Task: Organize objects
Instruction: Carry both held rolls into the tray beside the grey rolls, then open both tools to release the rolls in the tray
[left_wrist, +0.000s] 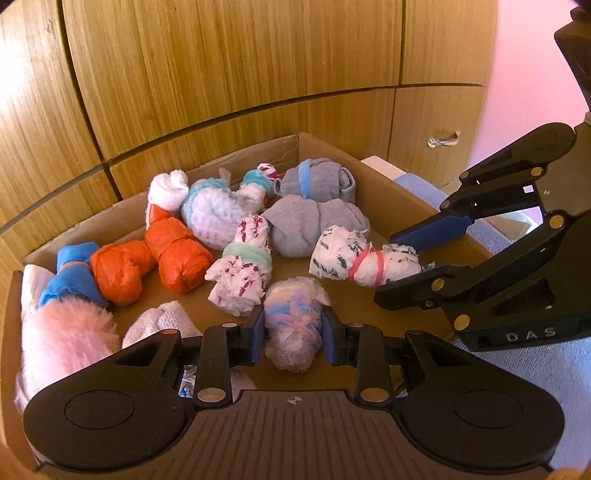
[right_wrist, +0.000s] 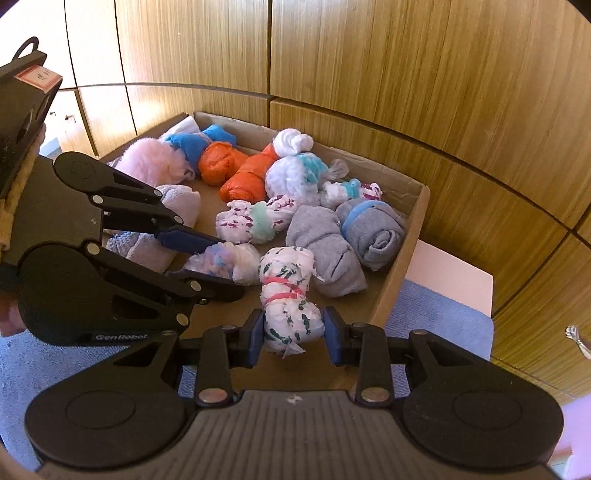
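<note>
A cardboard box (left_wrist: 402, 192) (right_wrist: 413, 221) holds several rolled cloth bundles. My left gripper (left_wrist: 293, 334) is shut on a pale bundle tied with pink and blue yarn (left_wrist: 293, 325), which also shows in the right wrist view (right_wrist: 225, 264). My right gripper (right_wrist: 293, 332) is shut on a white green-speckled bundle bound with a red band (right_wrist: 290, 299), seen from the side in the left wrist view (left_wrist: 364, 260). Both bundles are low over the box floor, side by side. The right gripper (left_wrist: 410, 258) reaches in from the right of the left wrist view.
Other bundles fill the box: two orange (left_wrist: 147, 258), two grey (left_wrist: 317, 221), a fluffy pink one (left_wrist: 62, 339), a white one with a mint band (left_wrist: 245, 266). Wooden cabinet panels (left_wrist: 258, 74) stand behind. A blue cloth (right_wrist: 439, 317) lies under the box.
</note>
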